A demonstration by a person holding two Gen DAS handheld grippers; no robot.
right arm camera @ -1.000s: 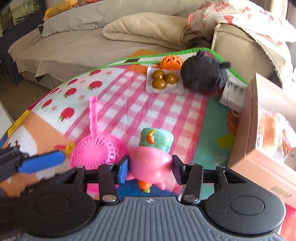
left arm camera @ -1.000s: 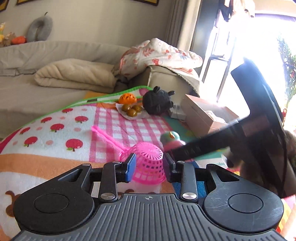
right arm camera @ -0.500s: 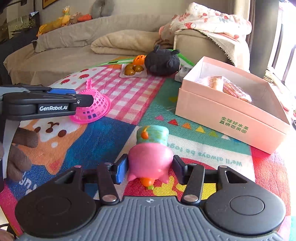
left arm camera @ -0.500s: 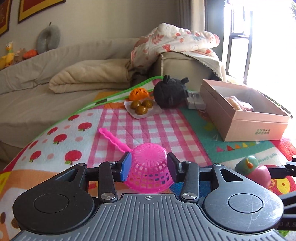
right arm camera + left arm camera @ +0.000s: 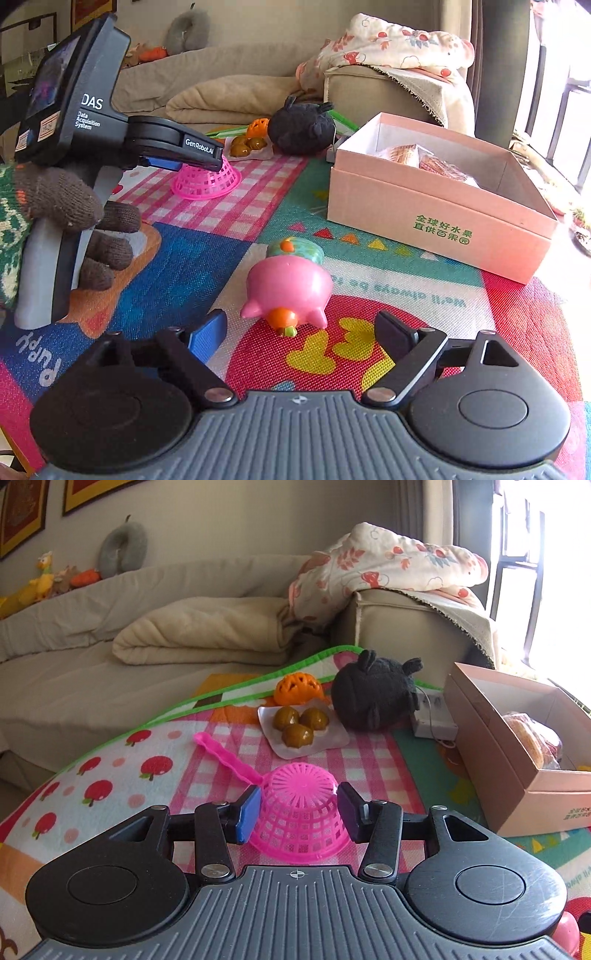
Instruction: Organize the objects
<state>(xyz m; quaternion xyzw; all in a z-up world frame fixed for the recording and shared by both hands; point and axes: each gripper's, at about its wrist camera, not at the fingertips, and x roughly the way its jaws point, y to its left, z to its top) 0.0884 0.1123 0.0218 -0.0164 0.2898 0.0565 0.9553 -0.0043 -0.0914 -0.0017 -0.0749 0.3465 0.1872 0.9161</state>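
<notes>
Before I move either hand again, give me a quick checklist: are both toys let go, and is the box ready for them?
1. Right gripper off the pink pig: ok. Its jaws have just been opening and stand wide, and the pig lies on the mat ahead of them.
2. Left gripper off the pink strainer: cannot tell. Its jaws have just been opening, but the fingers sit right beside the upside-down bowl.
3. Strainer resting on the mat: ok.
4. Box open on top: ok.
5. Room in the box: ok, though wrapped food fills its far side.
6. Path from pig to box free: ok.
</notes>
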